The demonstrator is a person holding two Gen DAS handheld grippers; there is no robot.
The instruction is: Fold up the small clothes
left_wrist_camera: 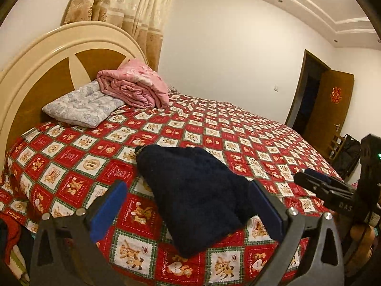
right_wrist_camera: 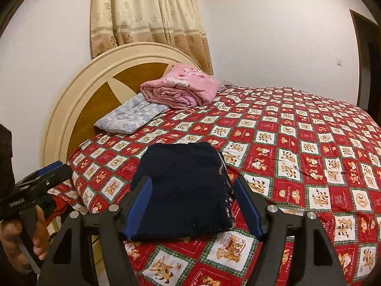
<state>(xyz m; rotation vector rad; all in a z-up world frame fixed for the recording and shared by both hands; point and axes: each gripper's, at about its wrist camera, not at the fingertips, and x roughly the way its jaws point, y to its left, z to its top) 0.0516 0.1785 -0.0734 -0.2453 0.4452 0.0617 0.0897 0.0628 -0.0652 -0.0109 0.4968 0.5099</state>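
Dark navy garment (left_wrist_camera: 197, 197) lies folded into a compact bundle on the red checked bedspread (left_wrist_camera: 78, 164), near the bed's near edge; in the right wrist view it reads as a neat rectangle with a patterned edge showing along its right side (right_wrist_camera: 183, 188).

Left gripper (left_wrist_camera: 190, 205) has its blue pads spread wide, one each side of the bundle in the picture; nothing pinched, pads (left_wrist_camera: 109, 209) clear of the cloth; it sits raised above the bed.

Right gripper (right_wrist_camera: 193, 202) also spread, blue pads (right_wrist_camera: 138, 205) framing the bundle from above, no contact visible; nothing between them is gripped.

Each gripper shows in the other's view: the right one at the right edge of the left wrist view (left_wrist_camera: 319, 186), the left one at the left edge of the right wrist view with a hand (right_wrist_camera: 23, 233) on its handle.

At the head of the bed: a pale blue-grey pillow (left_wrist_camera: 83, 107) flat on the spread; a folded pink quilt (left_wrist_camera: 135, 85) partly resting on it; round cream and brown headboard (left_wrist_camera: 45, 71) behind; beige curtain (left_wrist_camera: 133, 7) above; brown door (left_wrist_camera: 333, 104) at the far right.
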